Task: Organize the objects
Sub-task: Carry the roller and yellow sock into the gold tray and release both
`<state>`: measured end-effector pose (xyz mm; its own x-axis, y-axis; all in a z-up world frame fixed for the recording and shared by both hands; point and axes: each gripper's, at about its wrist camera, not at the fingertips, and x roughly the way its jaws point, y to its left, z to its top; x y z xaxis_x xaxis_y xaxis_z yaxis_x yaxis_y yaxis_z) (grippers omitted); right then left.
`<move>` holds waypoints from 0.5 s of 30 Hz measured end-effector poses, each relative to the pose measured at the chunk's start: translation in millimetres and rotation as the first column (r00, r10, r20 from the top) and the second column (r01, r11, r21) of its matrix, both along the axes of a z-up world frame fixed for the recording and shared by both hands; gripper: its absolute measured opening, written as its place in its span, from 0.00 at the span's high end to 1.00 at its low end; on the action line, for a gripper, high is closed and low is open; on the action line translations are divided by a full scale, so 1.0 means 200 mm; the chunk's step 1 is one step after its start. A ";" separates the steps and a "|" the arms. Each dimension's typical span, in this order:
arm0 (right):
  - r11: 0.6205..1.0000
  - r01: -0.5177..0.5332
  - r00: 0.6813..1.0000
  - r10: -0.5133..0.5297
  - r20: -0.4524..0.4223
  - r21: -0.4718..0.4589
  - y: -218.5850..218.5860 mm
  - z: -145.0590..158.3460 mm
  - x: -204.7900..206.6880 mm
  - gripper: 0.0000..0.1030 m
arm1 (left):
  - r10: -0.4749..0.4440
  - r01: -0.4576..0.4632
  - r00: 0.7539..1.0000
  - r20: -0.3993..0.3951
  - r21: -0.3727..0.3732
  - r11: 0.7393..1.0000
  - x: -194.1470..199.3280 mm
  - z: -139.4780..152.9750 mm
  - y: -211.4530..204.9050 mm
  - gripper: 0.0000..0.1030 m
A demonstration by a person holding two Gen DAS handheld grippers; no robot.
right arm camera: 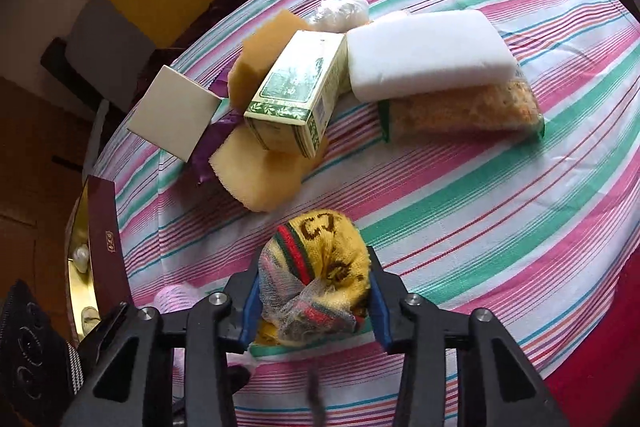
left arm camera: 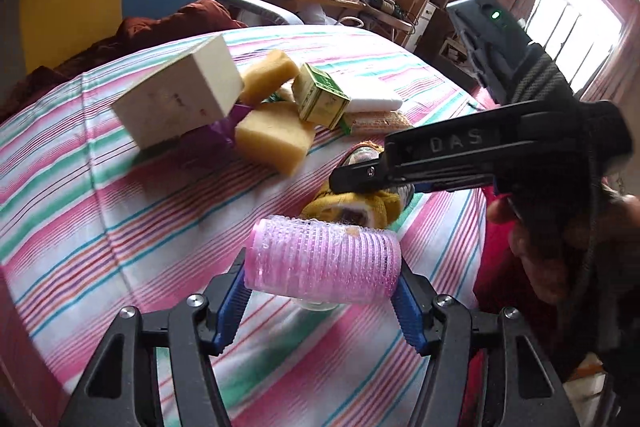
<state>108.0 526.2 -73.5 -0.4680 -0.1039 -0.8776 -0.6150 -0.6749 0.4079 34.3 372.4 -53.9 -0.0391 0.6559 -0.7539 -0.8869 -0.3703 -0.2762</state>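
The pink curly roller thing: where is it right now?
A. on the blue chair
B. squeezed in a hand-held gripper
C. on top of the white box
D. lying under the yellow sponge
B: the pink hair roller sits between the blue pads of the left hand-held gripper, which press on both its ends above the striped cloth.

a pink hair roller (left arm camera: 323, 259) lies on its side, squeezed at both ends. a yellow knitted bundle in netting (right arm camera: 316, 283) sits on the striped cloth. sponges (right arm camera: 264, 171) and boxes (right arm camera: 298, 99) lie piled behind.
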 end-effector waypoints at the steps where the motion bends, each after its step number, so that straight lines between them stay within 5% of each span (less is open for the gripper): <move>1: 1.000 -0.001 1.000 0.001 -0.004 0.000 0.01 0.00 0.00 0.59 | 0.011 -0.011 1.000 0.000 0.004 1.000 0.00 0.02 -0.04 0.37; 9: 0.999 -0.035 0.992 0.036 -0.124 0.014 -0.04 0.13 0.05 0.58 | 0.134 -0.134 0.991 0.004 0.061 0.989 -0.03 0.15 -0.39 0.37; 15: 0.990 -0.133 0.970 0.141 -0.199 0.055 -0.24 0.31 -0.03 0.58 | 0.318 -0.316 0.948 -0.006 0.116 0.942 -0.16 0.26 -0.73 0.37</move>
<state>102.0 478.4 -10.6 -0.6200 -0.1449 -0.7711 -0.4231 -0.7659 0.4841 3.1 226.9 -1.2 -0.2761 0.6867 -0.6725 -0.7356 -0.6013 -0.3120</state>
